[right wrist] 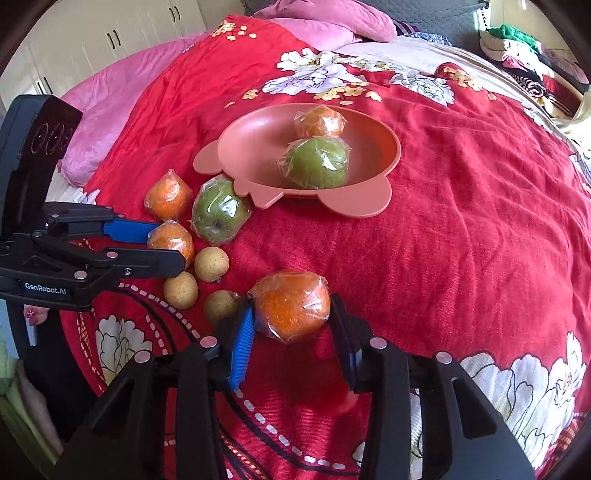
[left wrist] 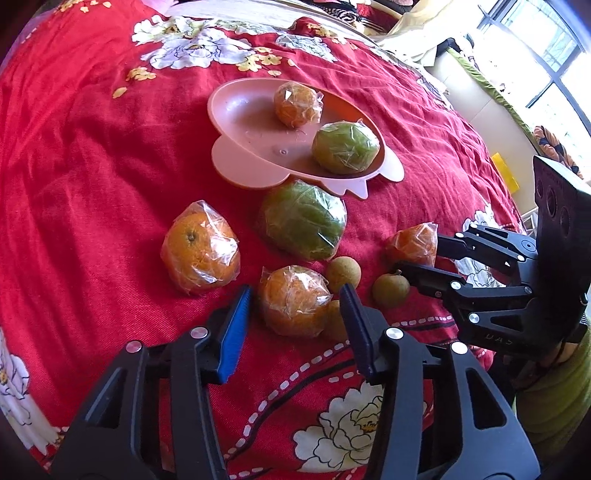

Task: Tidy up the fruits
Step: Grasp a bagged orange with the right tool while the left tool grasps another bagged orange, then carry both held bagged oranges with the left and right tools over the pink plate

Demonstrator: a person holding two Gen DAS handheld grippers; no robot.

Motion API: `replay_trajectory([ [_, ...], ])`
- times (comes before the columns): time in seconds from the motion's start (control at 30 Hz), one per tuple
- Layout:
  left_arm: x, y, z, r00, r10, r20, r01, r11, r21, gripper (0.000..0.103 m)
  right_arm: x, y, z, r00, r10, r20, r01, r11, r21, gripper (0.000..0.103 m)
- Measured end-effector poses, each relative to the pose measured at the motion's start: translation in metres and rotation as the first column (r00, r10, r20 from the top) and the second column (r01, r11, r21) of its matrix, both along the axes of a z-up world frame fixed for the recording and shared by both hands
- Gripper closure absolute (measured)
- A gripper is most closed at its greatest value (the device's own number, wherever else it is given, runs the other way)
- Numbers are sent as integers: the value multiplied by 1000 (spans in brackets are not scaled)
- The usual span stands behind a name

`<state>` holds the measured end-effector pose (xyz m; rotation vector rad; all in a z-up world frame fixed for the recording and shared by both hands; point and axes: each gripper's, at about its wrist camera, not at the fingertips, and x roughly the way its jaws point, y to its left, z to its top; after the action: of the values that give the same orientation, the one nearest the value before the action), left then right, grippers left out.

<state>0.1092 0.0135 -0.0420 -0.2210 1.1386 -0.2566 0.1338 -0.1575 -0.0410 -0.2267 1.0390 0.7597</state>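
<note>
A pink plate (left wrist: 243, 122) (right wrist: 369, 147) on the red bedspread holds a wrapped orange (left wrist: 297, 104) (right wrist: 319, 121) and a wrapped green fruit (left wrist: 345, 147) (right wrist: 317, 162). Another green fruit (left wrist: 303, 219) (right wrist: 219, 210) and a wrapped orange (left wrist: 201, 249) (right wrist: 168, 197) lie beside the plate. My left gripper (left wrist: 295, 295) (right wrist: 162, 243) is open around a wrapped orange (left wrist: 293, 304) (right wrist: 171, 238). My right gripper (right wrist: 291, 312) (left wrist: 417, 254) is open, its pads on either side of another wrapped orange (right wrist: 291, 304) (left wrist: 413, 242).
Three small brown longans (right wrist: 211, 264) (right wrist: 181, 290) (right wrist: 221, 306) lie between the two grippers; they also show in the left wrist view (left wrist: 343, 273) (left wrist: 389, 290). Pink pillows (right wrist: 325, 18) sit at the bed's head. Clothes (right wrist: 517, 51) pile at the far side.
</note>
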Motion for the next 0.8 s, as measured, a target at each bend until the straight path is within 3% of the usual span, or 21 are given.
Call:
replay_trajectory([
  [0.4,2,12,-4,1000,-14,-20,13,999,-32,71,1,-4,4,1000,-16,12,16,1000,7,66],
  [0.67,-6,9,-2,1000,-21,4,21,998,54,71,2,-5,4,999,-27,19,27,1000,9,66],
  [0.8,-3,8,-3,1000,-23,2,23,998,61,72,1,-6,8,999,-32,29,32,999,16,66],
])
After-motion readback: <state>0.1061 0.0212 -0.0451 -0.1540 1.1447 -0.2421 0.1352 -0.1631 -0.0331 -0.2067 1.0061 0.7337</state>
